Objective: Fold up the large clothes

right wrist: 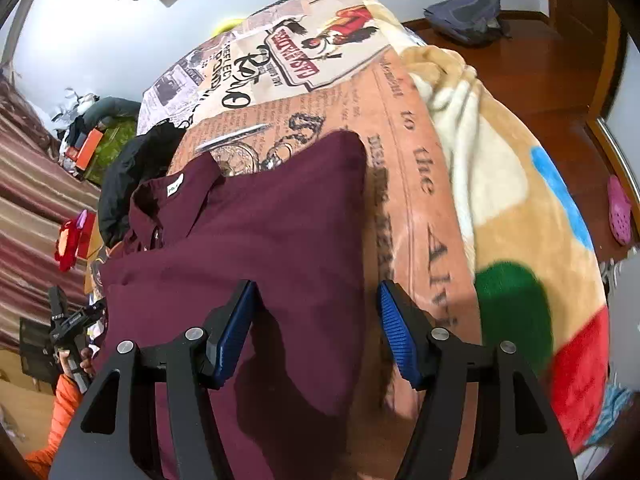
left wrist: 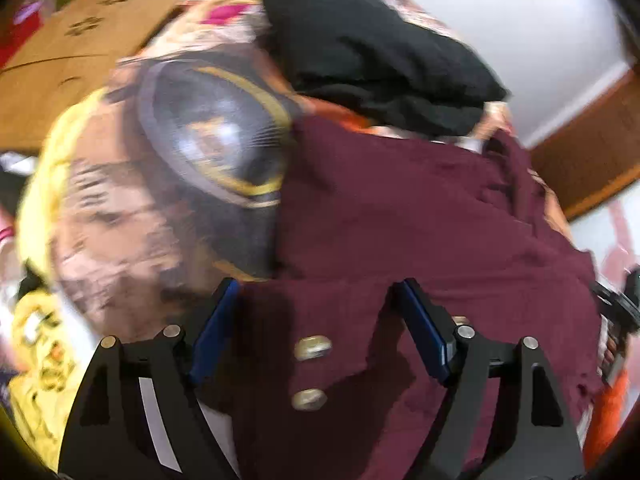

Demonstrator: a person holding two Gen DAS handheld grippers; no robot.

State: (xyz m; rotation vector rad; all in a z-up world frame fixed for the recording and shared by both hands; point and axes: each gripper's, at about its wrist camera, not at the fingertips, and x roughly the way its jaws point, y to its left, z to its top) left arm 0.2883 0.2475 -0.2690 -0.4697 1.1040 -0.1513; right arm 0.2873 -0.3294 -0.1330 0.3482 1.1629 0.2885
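Note:
A maroon button shirt (right wrist: 256, 224) lies partly folded on a printed bedspread (right wrist: 404, 128), collar with a white label toward the far left. My right gripper (right wrist: 316, 312) is open just above the shirt's right edge, holding nothing. My left gripper (left wrist: 316, 312) is open over the shirt's button placket (left wrist: 312, 372), with two metal buttons showing between its fingers. In the left wrist view the shirt (left wrist: 400, 208) spreads ahead, blurred. The left gripper also shows at the far left of the right wrist view (right wrist: 68, 328).
A black garment (left wrist: 372, 52) lies beyond the shirt, also seen in the right wrist view (right wrist: 136, 168). A coloured fleece blanket (right wrist: 520, 220) drapes the bed's right side. A cardboard box (left wrist: 80, 52) stands at left. A backpack (right wrist: 468, 16) and pink shoe (right wrist: 620, 208) lie on the wooden floor.

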